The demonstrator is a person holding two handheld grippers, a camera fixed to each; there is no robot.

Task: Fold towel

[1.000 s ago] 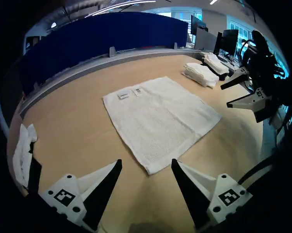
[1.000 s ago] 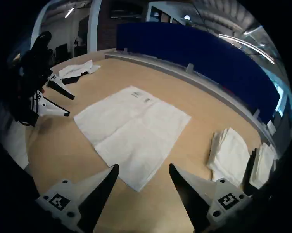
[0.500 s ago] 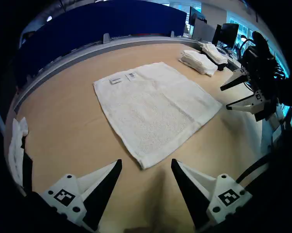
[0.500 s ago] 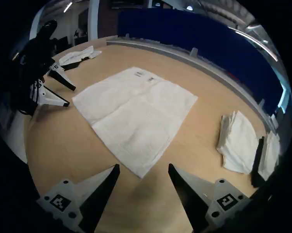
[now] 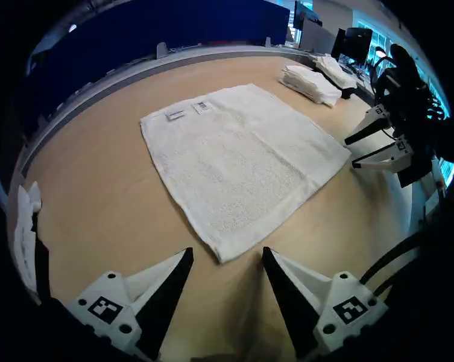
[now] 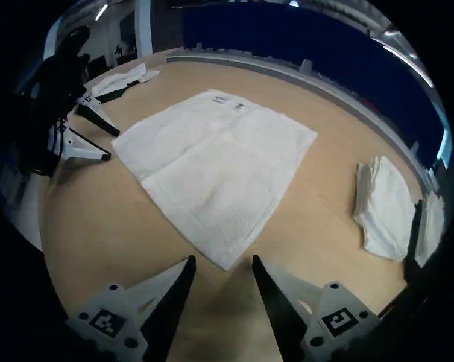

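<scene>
White towel (image 5: 239,163) lies flat on bench (image 5: 100,199), no fold made yet; left gripper (image 5: 227,251) and right gripper (image 6: 223,259) open at its near corners.

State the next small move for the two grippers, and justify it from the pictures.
Probably lower both and close on the near corners: the white towel lies flat and unfolded on the wooden table, and the left gripper and right gripper are each open with a corner at the fingertips.

We've moved both in closer: left gripper (image 5: 225,250) and right gripper (image 6: 223,257) now straddle near towel (image 5: 239,163) corners, jaws slightly narrower.
</scene>
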